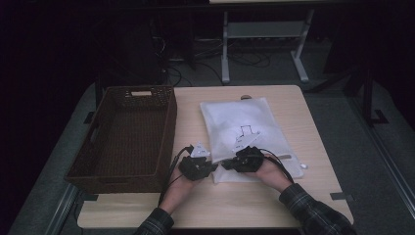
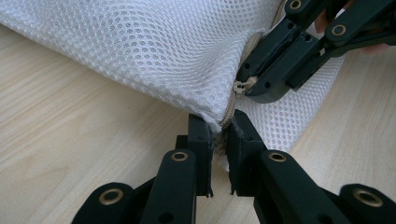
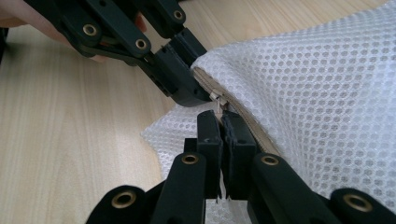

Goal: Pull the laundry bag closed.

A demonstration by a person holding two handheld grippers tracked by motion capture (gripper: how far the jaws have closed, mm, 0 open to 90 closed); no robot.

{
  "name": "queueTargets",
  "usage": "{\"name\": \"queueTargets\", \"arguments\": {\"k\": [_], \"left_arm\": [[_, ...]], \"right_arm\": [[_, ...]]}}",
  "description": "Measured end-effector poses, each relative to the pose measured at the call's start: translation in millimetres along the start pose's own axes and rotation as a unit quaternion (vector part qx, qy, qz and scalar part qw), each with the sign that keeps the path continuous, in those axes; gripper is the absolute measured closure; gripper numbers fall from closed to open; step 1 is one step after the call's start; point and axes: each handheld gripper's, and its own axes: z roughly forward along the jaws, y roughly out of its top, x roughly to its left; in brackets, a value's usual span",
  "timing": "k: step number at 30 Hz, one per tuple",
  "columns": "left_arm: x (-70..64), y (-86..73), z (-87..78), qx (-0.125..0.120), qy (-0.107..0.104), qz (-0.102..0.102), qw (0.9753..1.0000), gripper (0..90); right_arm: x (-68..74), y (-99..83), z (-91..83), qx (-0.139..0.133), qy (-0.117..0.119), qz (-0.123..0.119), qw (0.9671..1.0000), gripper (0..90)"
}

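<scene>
Hands meet at the near corner of a white mesh bag [image 1: 247, 137] lying flat on the pale wooden tabletop [image 1: 313, 196] in the high view, the left gripper [image 1: 196, 165] and right gripper [image 1: 243, 159] nearly touching each other at the bag's front-left edge. A dark woven basket [image 1: 125, 139] stands just beside the bag on the left, and plaid sleeves enter from the bottom.

In the left gripper view, the left gripper [image 2: 219, 135] has its jaws pinched on the bag's corner [image 2: 217, 119], right at the end of the beige zipper [image 2: 230, 112], with a thin sliver of mesh between them. The right gripper [image 2: 254, 86] comes in from the upper right, its jaws clamped on the small zipper pull [image 2: 243, 86] just above.

In the right gripper view, the right gripper [image 3: 223, 122] shows its jaws closed tight on the zipper pull [image 3: 218, 101], the zipper track [image 3: 252, 133] running away along the bag's edge to the right. The left gripper [image 3: 187, 79] holds the mesh corner just beyond, a hand [image 3: 28, 18] behind it at the upper left.
</scene>
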Motion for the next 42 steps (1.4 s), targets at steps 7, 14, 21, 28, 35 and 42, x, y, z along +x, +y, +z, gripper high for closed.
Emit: {"name": "queueTargets", "arguments": {"k": [7, 14, 21, 28, 35, 42], "left_arm": [[0.2, 0.3, 0.5, 0.008, 0.003, -0.001, 1.0000, 81.4], [1.4, 0.1, -0.1, 0.008, 0.007, -0.003, 0.9999, 81.5], [1.9, 0.0, 0.0, 0.009, 0.008, -0.003, 0.9999, 81.5], [3.1, 0.0, -1.0, 0.005, 0.009, -0.009, 0.9999, 81.5], [6.9, -0.7, -2.1, 0.009, 0.017, -0.017, 0.9997, 81.8], [7.1, -0.6, -1.8, 0.009, 0.018, -0.020, 0.9996, 81.8]], "right_arm": [[0.0, -0.3, 1.1, 0.007, -0.009, -0.003, 0.9999, 86.6], [-3.6, -3.2, -0.4, 0.007, -0.016, 0.001, 0.9999, 86.6], [-3.8, -3.4, 0.1, 0.007, -0.016, 0.003, 0.9999, 86.6], [-5.3, -4.4, -1.7, 0.003, -0.015, 0.002, 0.9999, 86.6], [-7.0, -6.1, -2.8, 0.009, -0.024, 0.004, 0.9997, 86.7], [-9.2, -8.9, -6.3, 0.007, -0.025, 0.010, 0.9996, 86.7]]}}
